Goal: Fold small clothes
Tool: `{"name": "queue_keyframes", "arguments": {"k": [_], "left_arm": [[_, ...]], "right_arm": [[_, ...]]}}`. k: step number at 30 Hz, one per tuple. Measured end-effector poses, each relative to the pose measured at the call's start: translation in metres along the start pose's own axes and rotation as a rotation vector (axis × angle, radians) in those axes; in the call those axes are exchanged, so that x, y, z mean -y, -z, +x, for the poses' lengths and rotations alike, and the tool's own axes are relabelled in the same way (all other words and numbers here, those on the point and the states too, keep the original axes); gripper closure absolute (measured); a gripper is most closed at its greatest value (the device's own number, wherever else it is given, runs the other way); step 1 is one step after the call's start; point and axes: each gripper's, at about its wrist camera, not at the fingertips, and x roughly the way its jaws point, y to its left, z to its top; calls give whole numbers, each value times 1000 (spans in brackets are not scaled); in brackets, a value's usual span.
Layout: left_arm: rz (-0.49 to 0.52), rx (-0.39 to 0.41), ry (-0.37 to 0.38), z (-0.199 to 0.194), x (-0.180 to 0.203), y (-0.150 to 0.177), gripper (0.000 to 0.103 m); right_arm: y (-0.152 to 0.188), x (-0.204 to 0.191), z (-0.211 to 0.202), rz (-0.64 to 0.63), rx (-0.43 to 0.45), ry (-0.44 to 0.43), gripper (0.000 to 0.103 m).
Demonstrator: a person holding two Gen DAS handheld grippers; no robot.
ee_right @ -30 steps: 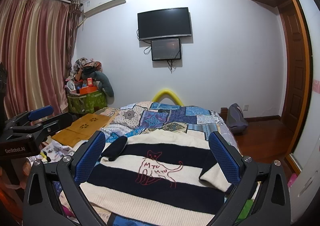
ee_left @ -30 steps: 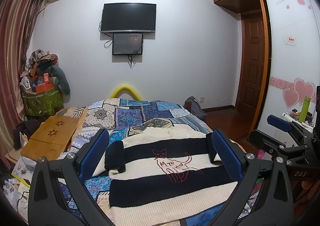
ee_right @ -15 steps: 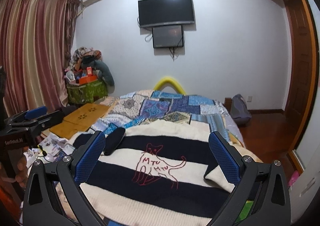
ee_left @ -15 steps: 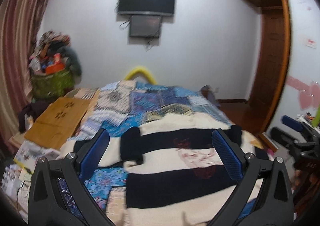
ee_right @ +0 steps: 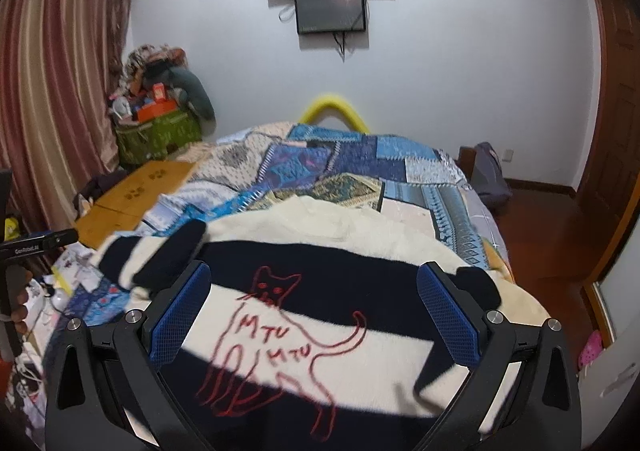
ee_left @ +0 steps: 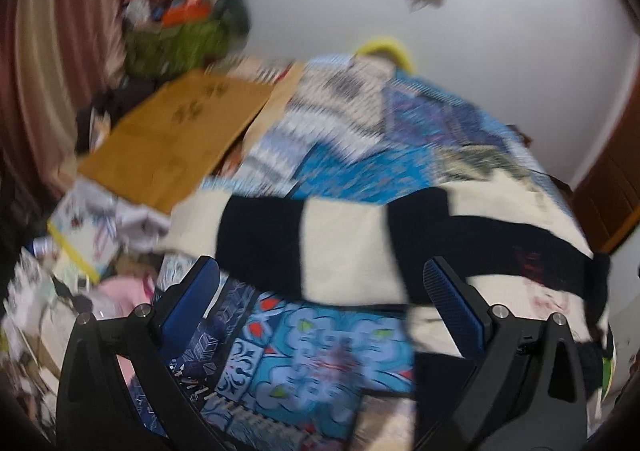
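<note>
My left claw (ee_left: 320,299) hangs wide open and empty over the bed's patchwork quilt (ee_left: 316,363), its view blurred; the striped sweater's (ee_left: 344,247) left sleeve lies just ahead of its fingertips, with bare quilt beneath them. To the left, past the bed's edge, sit a wooden board (ee_left: 172,139) and scattered papers (ee_left: 84,227). My right claw (ee_right: 310,301), also spread wide and holding nothing, hovers above the sweater (ee_right: 360,255), flat on the quilt (ee_right: 352,167), the red cat drawing (ee_right: 276,335) between its fingers. Open wooden floor (ee_right: 540,235) lies right of the bed.
</note>
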Motion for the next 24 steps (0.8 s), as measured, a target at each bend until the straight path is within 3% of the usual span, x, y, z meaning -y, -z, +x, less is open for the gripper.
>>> {"name": "queue_keyframes", "arguments": {"k": [6,11,13,16,21,24], "left_arm": [[-67,-145,-80,62,-33,7,15],[-217,-247,-32,104,-59,14,25],[-260,-270,-11,116,-64,15,29],[-264,-257,-46,120,-60,13,33],[-187,-273,-71,124,-45,4,97],[-178,-271,-48,120,-41,-4,97]], "right_arm": [[-2,7,34,-17,-55,9,5],[3,12,54,-28,-103,3,10],[7,13,60,-33,-126,-4,13],[12,17,68,-40,-157,-8,21],[22,33,68,-68,-190,51,24],[26,50,62,-80,-203,117,21]]}}
